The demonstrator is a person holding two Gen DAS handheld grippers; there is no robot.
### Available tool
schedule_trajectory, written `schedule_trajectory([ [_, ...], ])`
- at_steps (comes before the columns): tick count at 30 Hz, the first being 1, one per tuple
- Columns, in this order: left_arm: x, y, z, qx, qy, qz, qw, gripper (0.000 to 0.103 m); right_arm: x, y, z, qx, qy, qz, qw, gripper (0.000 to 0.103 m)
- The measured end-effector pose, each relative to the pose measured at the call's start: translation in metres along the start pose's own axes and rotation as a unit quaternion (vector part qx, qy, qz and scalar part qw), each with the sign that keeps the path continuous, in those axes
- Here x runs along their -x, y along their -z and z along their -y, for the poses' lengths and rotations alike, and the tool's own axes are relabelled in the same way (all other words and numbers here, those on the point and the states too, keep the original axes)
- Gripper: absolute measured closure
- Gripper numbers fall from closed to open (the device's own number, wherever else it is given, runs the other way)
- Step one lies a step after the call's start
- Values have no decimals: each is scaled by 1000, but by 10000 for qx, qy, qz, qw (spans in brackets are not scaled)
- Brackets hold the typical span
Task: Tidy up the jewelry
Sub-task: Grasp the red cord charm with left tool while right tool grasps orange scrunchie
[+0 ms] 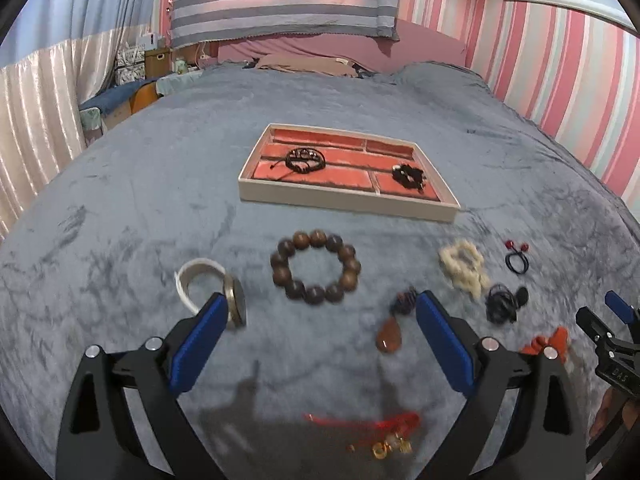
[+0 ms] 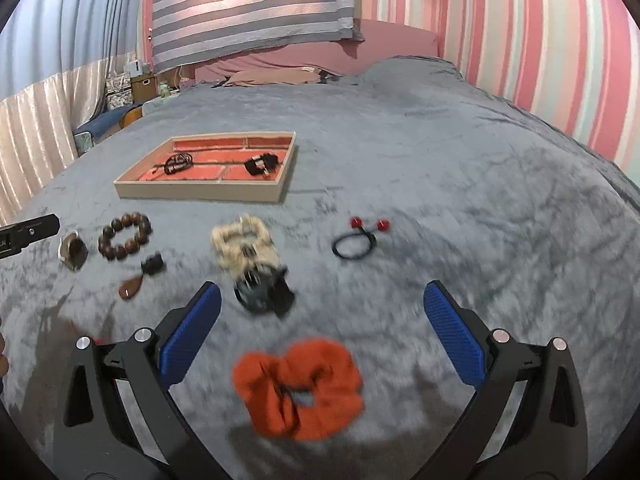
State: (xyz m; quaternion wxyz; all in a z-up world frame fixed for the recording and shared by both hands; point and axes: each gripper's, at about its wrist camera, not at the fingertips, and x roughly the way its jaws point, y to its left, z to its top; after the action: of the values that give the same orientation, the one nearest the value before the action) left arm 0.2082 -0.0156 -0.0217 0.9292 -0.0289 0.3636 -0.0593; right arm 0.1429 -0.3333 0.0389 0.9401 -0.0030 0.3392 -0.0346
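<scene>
- The left claw (image 1: pixel 318 320) is wide open and holds nothing. Only grey blanket (image 1: pixel 160 200) shows between its blue pads.
- The right claw (image 2: pixel 322 312) is wide open too, and it is empty.
- Just ahead of the left claw lies the brown bead bracelet (image 1: pixel 315 266). The white ring band (image 1: pixel 200 276) sits right by its left pad, and the amber drop pendant (image 1: pixel 387 338) sits by its right pad.
- Under the left claw, close to the camera, lies a red string charm (image 1: pixel 380 430). It looks blurry.
- The orange scrunchie (image 2: pixel 298 388) lies low between the right claw's arms, nearer the camera than the pads.
- Just past the right claw's left pad lies a black tangle (image 2: pixel 264 292), touching the cream bead bracelet (image 2: pixel 244 246). Farther ahead, a bit to the right, is the black hair tie with red balls (image 2: pixel 356 240).
- The tray (image 2: pixel 200 194) with red pockets sits well ahead of both claws. Two dark pieces are in it already.
- Many pieces are not in the tray yet, so the job looks only partly done.
- The pieces lie close together. A claw could pinch two at once, or bump one away.
- The black tangle could drag the cream bracelet along, because they touch.
- The blanket is soft. A claw pressed low could grab the fluff too.
- The round beads could slip out of the pads.
</scene>
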Motion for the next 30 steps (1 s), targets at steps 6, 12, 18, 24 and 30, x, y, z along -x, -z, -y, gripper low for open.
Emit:
schedule_trajectory([
  [6,13,34,22,-246,-50,159,9996,6,10,29,17,-271,70,35,9996,4],
  [12,11,56,24,-283,-103,180,9994,6,13,41,11,-41,247,140,9996,4],
  [18,3,69,25,-295,-133,141,9994,6,7,50,10,35,251,83,9996,4],
  [24,-3,79,32,-462,-108,110,9988,6,-1,54,16,-49,254,5,9997,4],
  [30,-15,89,38,-579,1,-45,9983,6,-9,58,27,-308,206,-133,9992,5],
])
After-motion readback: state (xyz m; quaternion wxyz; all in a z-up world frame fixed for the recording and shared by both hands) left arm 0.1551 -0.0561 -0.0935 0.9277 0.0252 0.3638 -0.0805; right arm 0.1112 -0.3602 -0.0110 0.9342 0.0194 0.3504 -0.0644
